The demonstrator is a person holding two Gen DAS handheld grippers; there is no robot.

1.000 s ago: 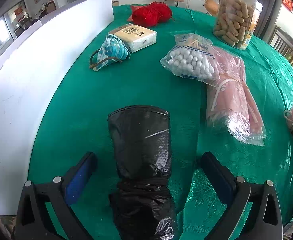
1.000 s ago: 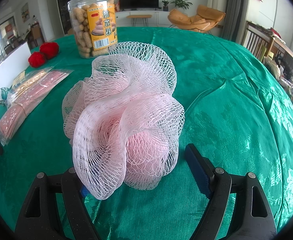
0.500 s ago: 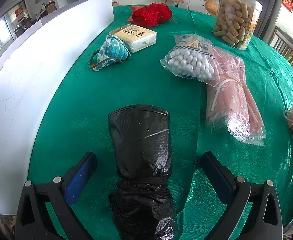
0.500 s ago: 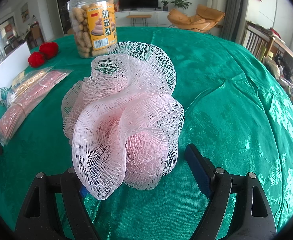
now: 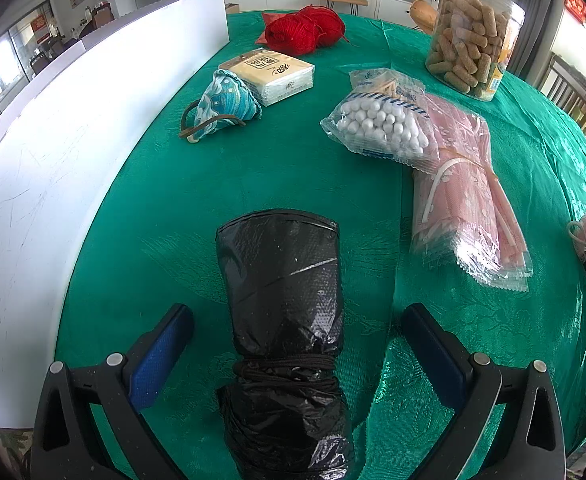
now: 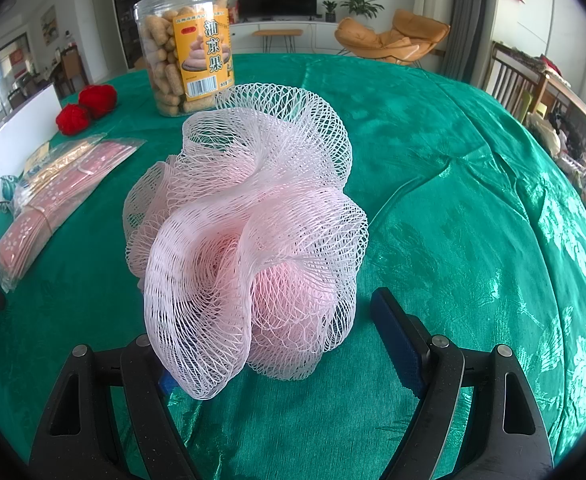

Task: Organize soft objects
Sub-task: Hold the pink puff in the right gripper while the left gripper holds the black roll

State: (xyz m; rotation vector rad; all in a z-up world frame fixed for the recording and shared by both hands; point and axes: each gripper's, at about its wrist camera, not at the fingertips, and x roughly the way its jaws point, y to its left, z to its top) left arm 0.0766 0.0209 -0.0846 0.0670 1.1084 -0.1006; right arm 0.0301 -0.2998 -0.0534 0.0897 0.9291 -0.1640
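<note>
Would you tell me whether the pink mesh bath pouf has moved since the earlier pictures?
No. The pink mesh bath pouf sits in the same place below the snack jar, between the open right gripper fingers.

Pink mesh pouf (image 6: 249,240) drapes over the right gripper's left pad, so contact there can't be judged. The black bag roll (image 5: 285,320) runs off the bottom edge, perhaps longer.

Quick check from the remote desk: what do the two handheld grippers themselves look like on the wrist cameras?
Both match. The left gripper and right gripper each have two black plastic fingers with triangular cut-outs, round silver screw heads, and flat blue pads on the inner faces. No cables, markings or sleeves are visible.
</note>
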